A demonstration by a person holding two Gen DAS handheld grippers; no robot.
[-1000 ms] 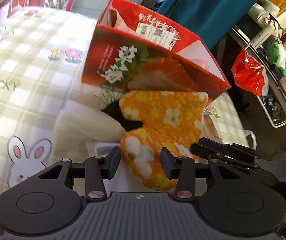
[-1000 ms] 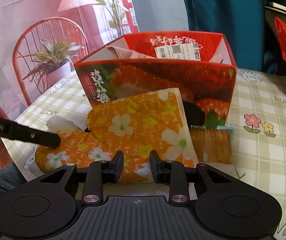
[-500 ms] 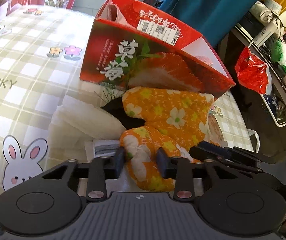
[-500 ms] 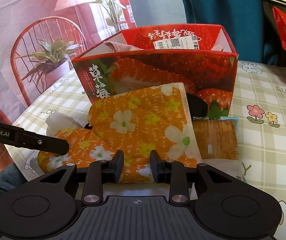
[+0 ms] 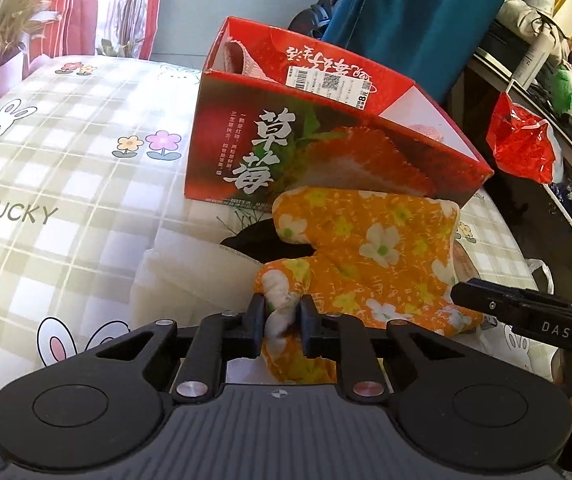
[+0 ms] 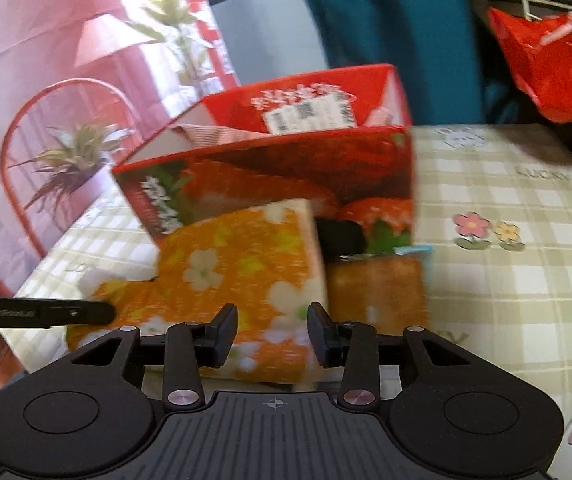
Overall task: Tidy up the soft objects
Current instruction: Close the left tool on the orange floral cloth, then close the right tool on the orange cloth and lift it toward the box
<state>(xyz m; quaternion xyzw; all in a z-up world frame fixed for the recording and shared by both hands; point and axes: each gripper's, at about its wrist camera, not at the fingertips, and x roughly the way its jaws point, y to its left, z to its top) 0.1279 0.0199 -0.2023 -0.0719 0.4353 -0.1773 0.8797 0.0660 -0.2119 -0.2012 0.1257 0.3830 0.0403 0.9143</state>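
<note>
An orange flowered oven mitt lies on the checked tablecloth in front of a red strawberry box. My left gripper is shut on the mitt's near end. In the right wrist view, which is blurred, the mitt lies just ahead of my right gripper, which is open with the mitt's edge between its fingers. The box holds a pink cloth. The right gripper's finger shows in the left wrist view beside the mitt.
A white folded cloth and a dark item lie beside and under the mitt. A brown pad lies right of the mitt. A red plastic bag hangs off the table's right side by a cluttered shelf.
My left gripper has closed on the mitt's near end. My right gripper has opened wider and is moving, its view now blurred.
</note>
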